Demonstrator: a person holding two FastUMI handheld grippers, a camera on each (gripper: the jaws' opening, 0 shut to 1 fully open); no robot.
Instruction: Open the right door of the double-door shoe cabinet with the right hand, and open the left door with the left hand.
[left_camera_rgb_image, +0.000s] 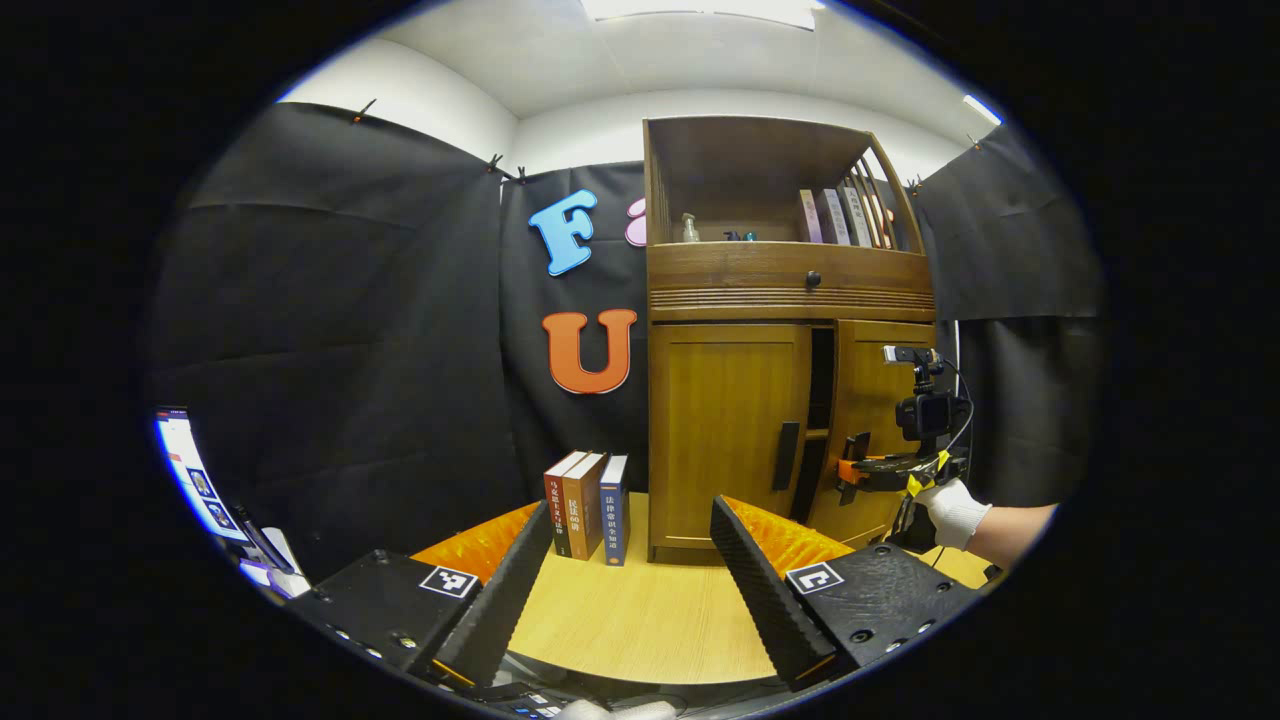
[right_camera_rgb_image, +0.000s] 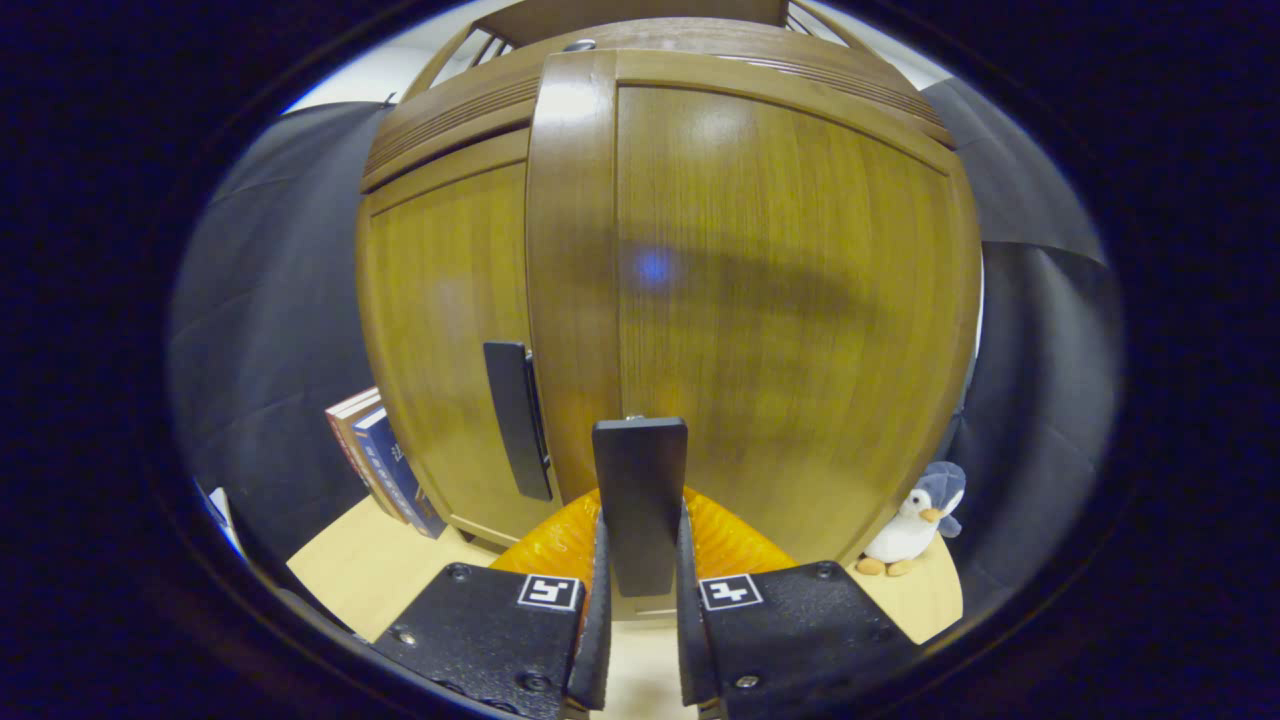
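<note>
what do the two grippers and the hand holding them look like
Both the left gripper and right gripper have black textured bodies, ribbed black fingers, orange parts behind them, and square black-and-white markers on each side. The hand wears a white knit glove; a black camera and cable sit above it.

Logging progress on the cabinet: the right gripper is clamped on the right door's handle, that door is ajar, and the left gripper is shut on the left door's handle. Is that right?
Not quite. The left gripper is open and back from the cabinet, above the table; the left door's handle is untouched, as the left gripper view shows. The right gripper is indeed clamped on the right door's handle, with the right door ajar.
</note>
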